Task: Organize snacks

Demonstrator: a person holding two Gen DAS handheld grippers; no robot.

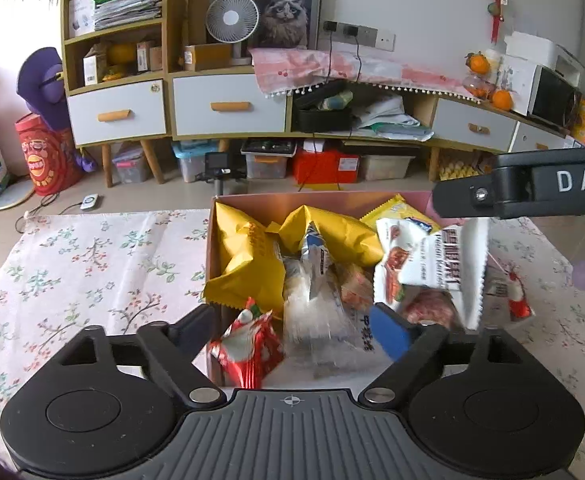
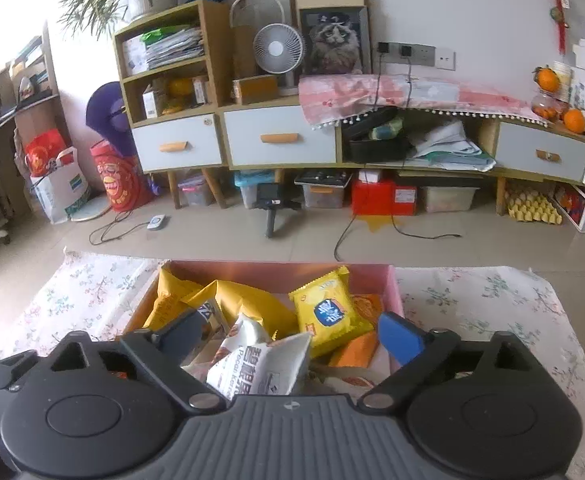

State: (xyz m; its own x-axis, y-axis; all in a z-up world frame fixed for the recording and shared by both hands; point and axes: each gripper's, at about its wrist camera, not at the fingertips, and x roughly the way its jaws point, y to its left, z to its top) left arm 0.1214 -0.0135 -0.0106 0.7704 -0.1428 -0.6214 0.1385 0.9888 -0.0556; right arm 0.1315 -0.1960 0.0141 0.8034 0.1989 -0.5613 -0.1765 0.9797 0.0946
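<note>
Both grippers — left gripper [image 1: 292,320], right gripper [image 2: 290,330] — hover with jaws apart over the snack box [image 2: 392,280], likely just dropping the white pecan packet [image 2: 260,364].

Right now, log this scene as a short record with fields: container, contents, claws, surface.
container: pink cardboard box, open on top
contents: big yellow bags, yellow cracker pack, white pecan bag, red wrapper, clear bag
left claw: open, over the near end of the box
right claw: open, white pecan bag lies between its fingers
surface: floral cloth

Home living room, drawer sideboard [image 2: 280,140], cat portrait [image 2: 334,42]
</note>
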